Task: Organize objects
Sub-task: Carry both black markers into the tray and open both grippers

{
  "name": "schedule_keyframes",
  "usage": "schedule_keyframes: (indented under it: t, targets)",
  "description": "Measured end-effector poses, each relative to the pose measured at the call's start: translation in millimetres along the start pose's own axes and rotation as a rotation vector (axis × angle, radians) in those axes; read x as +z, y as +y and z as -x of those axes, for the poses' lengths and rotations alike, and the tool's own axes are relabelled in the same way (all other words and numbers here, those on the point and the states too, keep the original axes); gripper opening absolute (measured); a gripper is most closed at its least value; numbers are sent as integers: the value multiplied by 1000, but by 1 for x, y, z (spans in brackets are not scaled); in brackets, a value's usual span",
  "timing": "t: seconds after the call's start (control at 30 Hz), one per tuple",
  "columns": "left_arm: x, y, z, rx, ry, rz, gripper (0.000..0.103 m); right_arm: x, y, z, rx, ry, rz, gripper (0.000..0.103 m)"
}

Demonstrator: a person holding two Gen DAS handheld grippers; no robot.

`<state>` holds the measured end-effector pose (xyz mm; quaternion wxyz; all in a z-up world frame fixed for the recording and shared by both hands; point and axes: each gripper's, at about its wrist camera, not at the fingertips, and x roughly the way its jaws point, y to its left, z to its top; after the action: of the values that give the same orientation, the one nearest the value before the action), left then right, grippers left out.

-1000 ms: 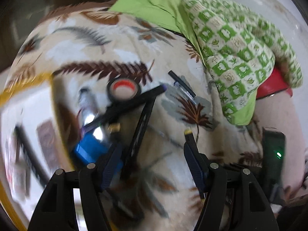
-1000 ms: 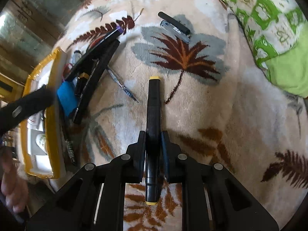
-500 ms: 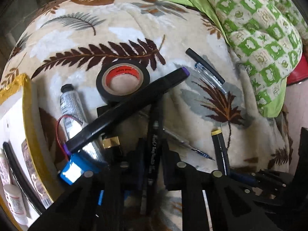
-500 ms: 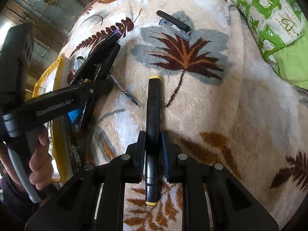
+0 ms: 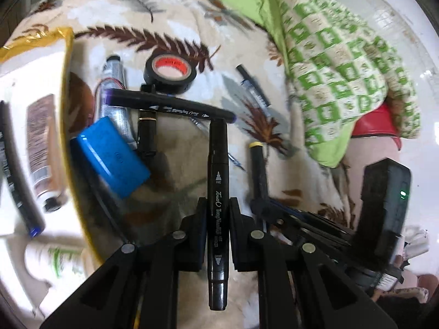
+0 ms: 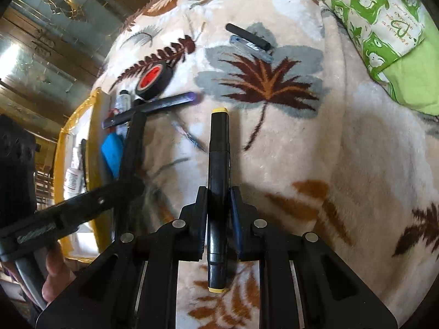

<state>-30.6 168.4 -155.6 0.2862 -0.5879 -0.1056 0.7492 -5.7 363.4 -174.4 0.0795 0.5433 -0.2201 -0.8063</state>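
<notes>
L tongs (image 5: 216, 216) clamped on black marker (image 5: 217, 181). R tongs (image 6: 218, 213) clamped on yellow-capped marker (image 6: 218, 148). Both above leaf-print blanket (image 6: 315, 150).

A leaf-patterned blanket (image 6: 315, 150) covers the bed; a green checked cloth (image 5: 343, 63) lies bunched at its far right.

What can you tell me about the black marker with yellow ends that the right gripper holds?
The black marker with yellow ends is a long, slim pen of glossy plastic, with a stepped cap section and a yellow tip at each end. The right gripper is shut on its lower half, so it points straight ahead along the fingers. Only the pads are seen touching it, with the leaf-patterned beige blanket behind.
</notes>
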Motion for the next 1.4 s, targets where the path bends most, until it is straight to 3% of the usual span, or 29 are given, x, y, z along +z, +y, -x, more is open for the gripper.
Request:
schedule_keyframes:
  t: [0.3, 0.57, 0.73, 0.97, 1.2, 1.4]
  targets:
    - [-14, 16, 57, -96, -108, 104, 13, 0, 58, 23, 75, -49, 88, 16]
    - [-24, 45, 125, -95, -253, 166, 13, -1, 122, 39, 188, -52, 181, 16]
    - [-34, 76, 144, -90, -313, 233, 13, -3, 148, 34, 224, -29, 215, 16]
    - [-42, 104, 138, -73, -308, 286, 13, -7, 165, 13, 229, 22, 234, 16]
    - [-42, 107, 135, -21, -301, 269, 13, -5, 175, -1, 224, 46, 244, 16]
    - [-42, 120, 136, -18, -304, 303, 13, -3, 181, -10, 223, 55, 245, 16]
